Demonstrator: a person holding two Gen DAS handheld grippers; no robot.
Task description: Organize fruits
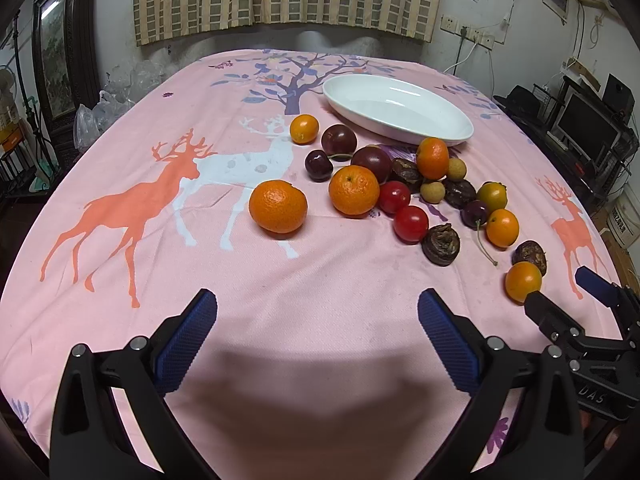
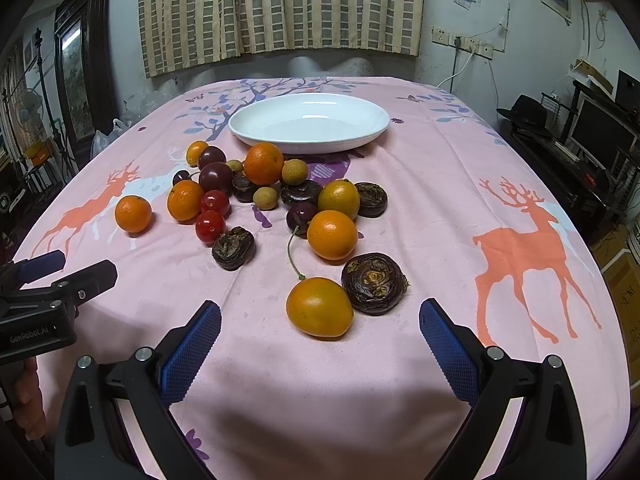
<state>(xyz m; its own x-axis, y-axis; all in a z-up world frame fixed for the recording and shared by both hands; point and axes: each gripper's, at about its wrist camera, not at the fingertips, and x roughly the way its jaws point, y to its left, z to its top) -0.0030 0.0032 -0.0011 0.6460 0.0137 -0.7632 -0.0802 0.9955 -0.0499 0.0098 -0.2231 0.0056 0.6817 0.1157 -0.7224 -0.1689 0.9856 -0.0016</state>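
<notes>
An empty white oval dish [image 1: 400, 110] [image 2: 310, 124] sits at the far side of the pink tablecloth. In front of it lies a loose heap of fruit: mandarins [image 1: 278, 206] [image 2: 133, 213], dark plums [image 1: 339, 139], red cherry tomatoes [image 1: 411, 223] [image 2: 210, 227], dark water chestnuts [image 1: 441, 244] [image 2: 374, 283], longans and cherries. My left gripper [image 1: 318, 300] is open, low over bare cloth, short of the mandarins. My right gripper [image 2: 320, 312] is open too, with a small orange fruit [image 2: 319, 307] and a water chestnut lying just ahead between its fingers, untouched.
The pink deer-print cloth [image 1: 120, 208] covers the whole table. Plastic bags [image 1: 108, 104] lie off the far left edge. A dark shelf with a monitor [image 2: 600, 128] stands to the right. Checked curtains hang behind. Each gripper appears at the edge of the other's view.
</notes>
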